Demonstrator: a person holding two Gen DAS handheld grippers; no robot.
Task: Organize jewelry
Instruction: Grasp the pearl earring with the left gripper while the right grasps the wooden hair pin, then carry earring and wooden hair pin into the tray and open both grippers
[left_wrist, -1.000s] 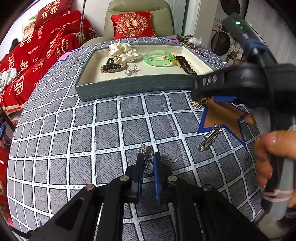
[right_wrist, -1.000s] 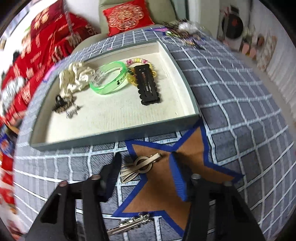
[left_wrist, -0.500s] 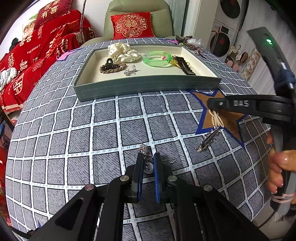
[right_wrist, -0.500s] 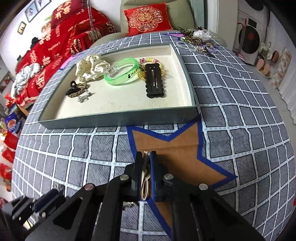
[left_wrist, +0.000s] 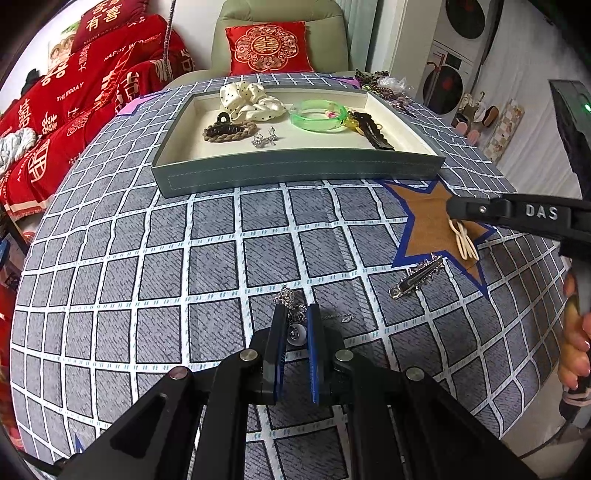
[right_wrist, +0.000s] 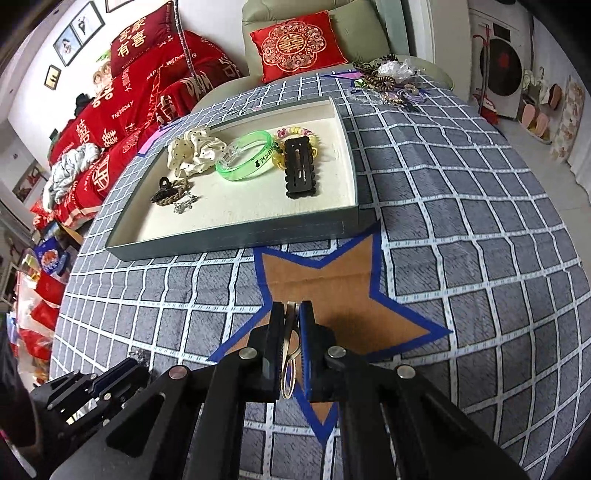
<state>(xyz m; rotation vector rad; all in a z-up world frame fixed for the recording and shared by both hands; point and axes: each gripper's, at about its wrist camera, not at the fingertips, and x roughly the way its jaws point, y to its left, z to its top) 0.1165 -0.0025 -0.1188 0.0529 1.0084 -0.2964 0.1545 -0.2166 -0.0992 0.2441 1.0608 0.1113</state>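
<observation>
Both grippers are pointed steeply down at a table covered by a grey checked cloth (left_wrist: 221, 236). The left gripper (left_wrist: 294, 325) is held low over the near part of the cloth, its fingers almost touching the fabric. The right gripper (right_wrist: 291, 332) is held above a brown star with a blue border (right_wrist: 332, 288); in the left wrist view it (left_wrist: 452, 210) is seen from the side, reaching in from the right, with part of a hand (left_wrist: 576, 354) around its handle.

Only the left wrist view shows a silver hair clip (left_wrist: 417, 277) lying on the cloth just beside the star's lower point, and the gold clip (left_wrist: 463, 240) dangling below the right gripper's fingertips, clear of the star. Only the right wrist view shows the lettering on the green bangle (right_wrist: 247, 157) and the black scalloped clip (right_wrist: 301, 168) from above, both lying in the grey tray (right_wrist: 236, 240) beyond the star. A cream spotted scrunchie (right_wrist: 194, 149), a braided brown hair tie (left_wrist: 229, 131) and a small silver piece (left_wrist: 264, 138) are also seen in the tray.

The left jaws are nearly closed on a pearl earring with a silver chain (left_wrist: 295, 330), the pearl pinched between the blue pads and the chain spilling onto the cloth ahead. The right jaws are closed tightly on the gold clip (right_wrist: 290, 350), which is clamped edge-on between the pads.
</observation>
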